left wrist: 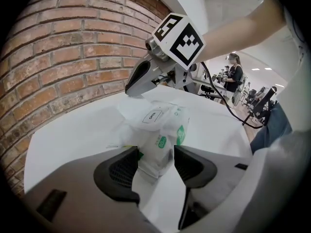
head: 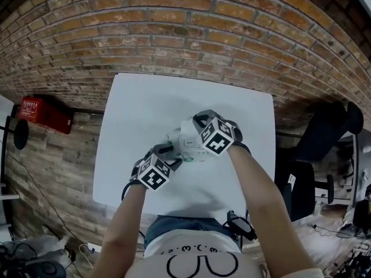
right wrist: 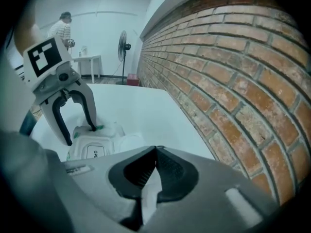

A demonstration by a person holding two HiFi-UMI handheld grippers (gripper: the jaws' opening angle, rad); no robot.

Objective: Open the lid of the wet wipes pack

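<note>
The wet wipes pack (head: 194,155) lies at the middle of the white table (head: 139,114). It is white with green print, and its flat lid (left wrist: 152,115) carries an "OPEN" label. My left gripper (left wrist: 155,166) is shut on the pack's near end (left wrist: 158,152), with one pad on each side. My right gripper (right wrist: 155,152) is shut, its tips touching, and I see nothing held in them. In the left gripper view the right gripper (left wrist: 129,91) hovers just over the pack's far end, beyond the lid. The right gripper view shows the left gripper (right wrist: 80,134) straddling the pack (right wrist: 92,152).
A brick wall (head: 185,33) runs along the table's far edge. A red box (head: 43,113) sits on the floor at left and a black office chair (head: 324,138) at right. A fan (right wrist: 122,47) and people stand far off.
</note>
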